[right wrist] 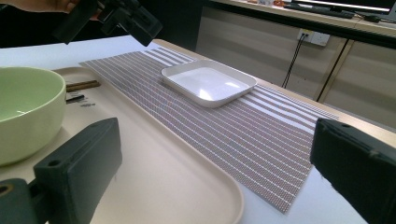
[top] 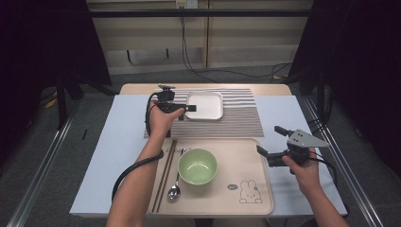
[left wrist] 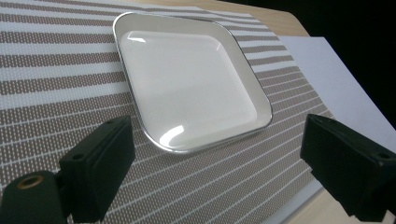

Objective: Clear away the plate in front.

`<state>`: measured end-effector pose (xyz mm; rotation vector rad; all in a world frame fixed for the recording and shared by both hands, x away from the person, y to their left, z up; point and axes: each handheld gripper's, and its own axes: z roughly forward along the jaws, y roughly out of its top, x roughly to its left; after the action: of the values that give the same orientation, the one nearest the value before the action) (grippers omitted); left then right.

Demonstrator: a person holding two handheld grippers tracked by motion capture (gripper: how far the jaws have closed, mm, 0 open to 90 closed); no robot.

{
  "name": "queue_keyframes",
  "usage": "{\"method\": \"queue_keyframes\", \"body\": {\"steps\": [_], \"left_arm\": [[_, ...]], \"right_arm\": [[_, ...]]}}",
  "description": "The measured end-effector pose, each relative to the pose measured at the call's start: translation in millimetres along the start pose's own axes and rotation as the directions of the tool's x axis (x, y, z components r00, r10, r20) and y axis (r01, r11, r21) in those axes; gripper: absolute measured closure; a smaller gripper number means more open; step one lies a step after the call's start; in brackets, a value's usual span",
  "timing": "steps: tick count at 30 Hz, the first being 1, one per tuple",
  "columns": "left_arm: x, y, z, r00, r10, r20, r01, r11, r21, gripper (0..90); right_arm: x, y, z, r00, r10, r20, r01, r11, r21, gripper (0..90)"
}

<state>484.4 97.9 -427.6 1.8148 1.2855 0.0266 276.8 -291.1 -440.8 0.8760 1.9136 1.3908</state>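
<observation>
White square plate (top: 204, 105) sits on the striped placemat (top: 236, 120) at the tabletop's far edge, centre-left of the mat. Left tool (top: 185, 109) is at the plate's left rim, jaws spread wide, nothing clamped; in the left gripper view the plate (left wrist: 187, 84) lies just ahead of the jaws, not between them. Right tool (top: 268, 142) hovers over the right edge of the beige tray (top: 255, 156), jaws open, empty.

On the tray: green bowl (top: 197, 165) mid-tray, spoon (top: 174, 189) just left of it, chopsticks (top: 164, 175) along the left edge. Bunny drawing (top: 249, 191) printed at the tray's near right corner, small round mark beside it; print near the chopsticks too small to read.

Tabletop (top: 118, 142) has a pale blue cover, wood showing at the far edge. Grey floor, cables by the far wall, dark curtains either side.
</observation>
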Motion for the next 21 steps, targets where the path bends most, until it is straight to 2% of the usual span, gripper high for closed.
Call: {"method": "queue_keyframes", "body": {"steps": [2, 8, 16, 18, 21], "left_arm": [[-0.1, 2.6, 2.1, 0.9999, -0.01, -0.01, 0.009, 0.9998, -0.016, 10.1], [5.3, 8.0, 7.9, 0.9992, -0.015, -0.037, 0.014, 0.9997, -0.02, 11.2], [15.0, 8.7, 15.5, 0.9977, -0.023, -0.063, 0.021, 0.999, -0.039, 20.4], [18.5, 8.6, 16.8, 0.9969, -0.012, -0.078, 0.009, 0.9991, -0.042, 22.9], [22.2, 8.5, 19.0, 0.9957, -0.023, -0.089, 0.019, 0.9987, -0.048, 27.9]], "right_arm": [[0.3, 0.1, -0.6, 0.9999, 0.008, -0.008, -0.008, 1.0, 0.001, 2.0], [0.8, 0.1, -0.9, 0.9999, 0.008, -0.011, -0.008, 1.0, -0.001, 2.0], [1.3, -0.2, -1.2, 0.9999, 0.003, -0.01, -0.003, 1.0, 0.001, 2.0], [1.0, -0.3, -1.5, 0.9999, 0.002, -0.011, -0.002, 1.0, 0.002, 2.0], [1.1, -0.3, -1.7, 0.9999, -0.003, -0.01, 0.003, 1.0, 0.004, 2.0]]}}
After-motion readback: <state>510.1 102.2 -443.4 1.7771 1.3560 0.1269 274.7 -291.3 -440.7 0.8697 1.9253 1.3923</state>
